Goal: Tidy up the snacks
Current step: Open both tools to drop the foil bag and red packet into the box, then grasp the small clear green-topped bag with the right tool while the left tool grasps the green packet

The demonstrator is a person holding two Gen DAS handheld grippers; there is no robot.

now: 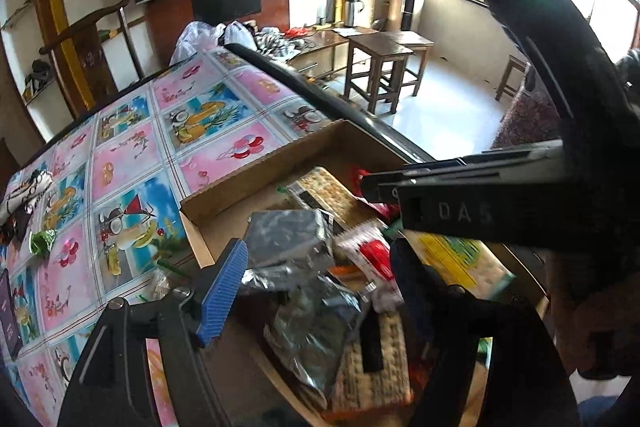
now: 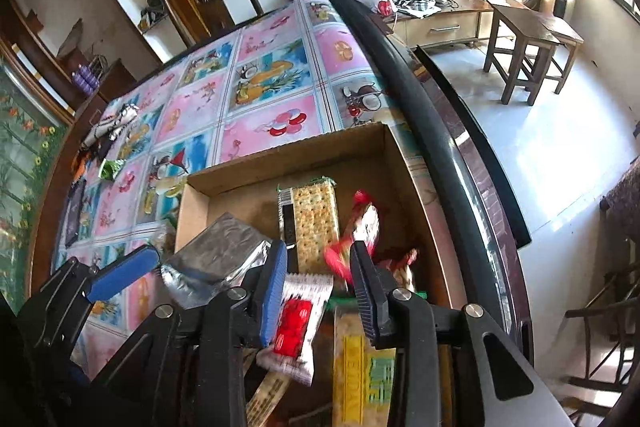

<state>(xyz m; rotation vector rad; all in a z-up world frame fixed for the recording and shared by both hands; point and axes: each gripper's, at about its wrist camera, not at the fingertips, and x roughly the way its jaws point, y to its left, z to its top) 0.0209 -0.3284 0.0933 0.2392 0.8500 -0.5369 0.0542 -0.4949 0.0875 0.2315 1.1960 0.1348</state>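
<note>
A brown cardboard box sits at the table's near right edge and holds several snack packs. In it lie a cracker pack, red candy wrappers, a white and red pack and a yellow-green pack. A silver foil pack hangs between the fingers of my left gripper, over the box. My right gripper is open above the white and red pack, with nothing held. It also shows in the left wrist view.
A green wrapper, a dark phone-like slab and a patterned cloth lie at the table's left. The tablecloth has pink and blue fruit squares. Wooden stools stand on the floor to the right.
</note>
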